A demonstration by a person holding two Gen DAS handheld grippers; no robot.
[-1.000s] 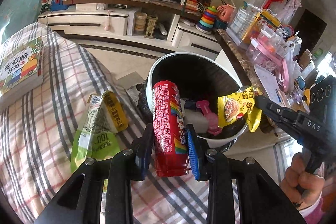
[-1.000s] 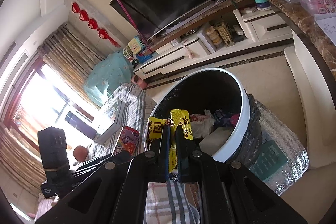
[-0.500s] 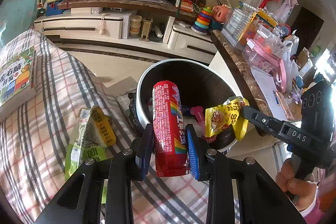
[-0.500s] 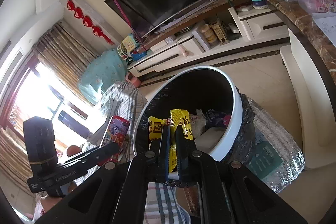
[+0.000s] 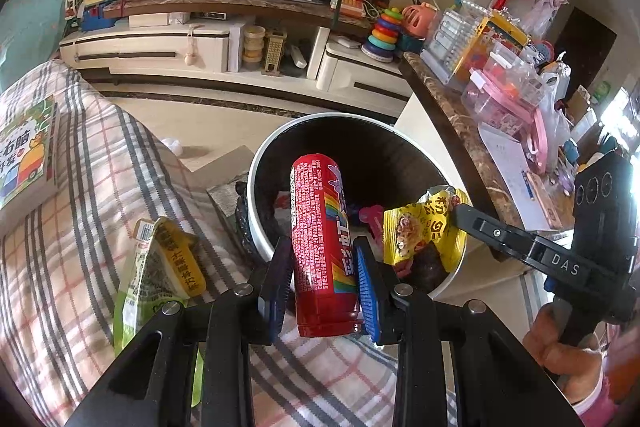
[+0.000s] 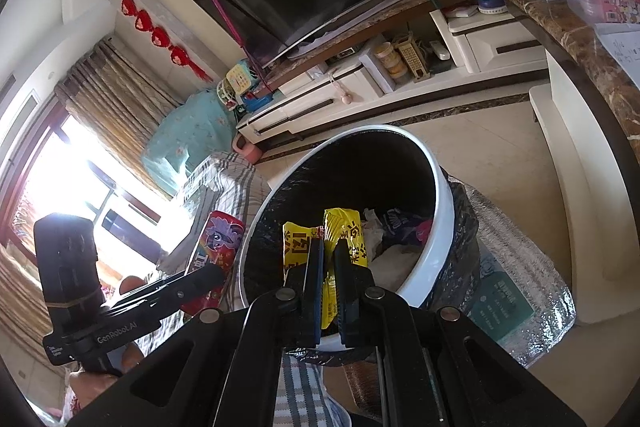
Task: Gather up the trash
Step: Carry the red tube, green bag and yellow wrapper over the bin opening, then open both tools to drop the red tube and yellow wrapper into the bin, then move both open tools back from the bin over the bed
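With the left gripper [image 5: 323, 277] clenched on the can [image 5: 322, 247] and the right gripper [image 6: 329, 267] pinching the wrapper [image 6: 340, 239], carry each fully past the bin [image 6: 434, 247] rim before you release.

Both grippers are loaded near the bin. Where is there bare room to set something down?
Bare plaid cover lies between the book and the green pouch. The floor between the TV cabinet and the bin is free. The marble counter is crowded.
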